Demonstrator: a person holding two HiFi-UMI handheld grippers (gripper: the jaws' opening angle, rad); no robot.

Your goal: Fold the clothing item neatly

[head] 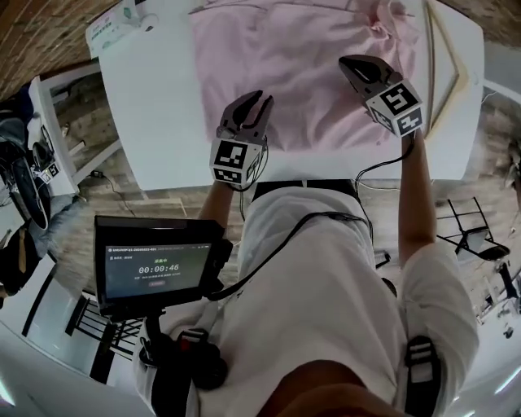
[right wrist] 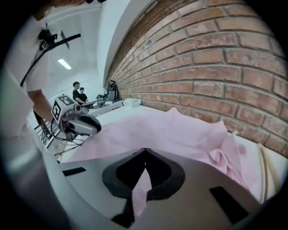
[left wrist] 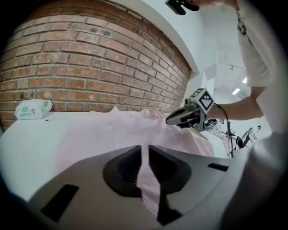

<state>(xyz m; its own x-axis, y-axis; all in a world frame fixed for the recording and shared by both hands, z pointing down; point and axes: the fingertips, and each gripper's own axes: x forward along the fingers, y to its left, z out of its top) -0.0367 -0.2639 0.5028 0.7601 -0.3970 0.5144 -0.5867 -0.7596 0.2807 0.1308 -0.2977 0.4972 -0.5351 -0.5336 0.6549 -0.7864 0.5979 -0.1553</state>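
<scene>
Found the pink garment (head: pixel 301 65) spread open on the white table (head: pixel 155 114), near hem along the table edge closest to the person, bunched collar end (head: pixel 389 18) at the far right. Read the left gripper (head: pixel 254 104) as nipped down on the cloth toward the near-left corner, with a narrow strip of pink filling the slit between its jaws in the left gripper view. Read the right gripper (head: pixel 348 67) as pressed together on the garment's right part, tips meeting and a thin flap of the same cloth caught just behind them. Judged the step in hand to be the first fold: both holds taken, most of the cloth lying flat and not yet carried over. Called for raising both holds together and level, only enough to free the near part from the table, then carrying it across in one even sweep. Needed the cloth kept taut between the two holds, to avoid sag or a diagonal crease. Needed the carried edge laid square to the edge beneath, clear of the pale wooden piece (head: pixel 446 57) at the right. Warranted a gentle test of each pinch before lifting, given thin cloth held shallowly and likely to slip. Best released only after laying the fold flat.
</scene>
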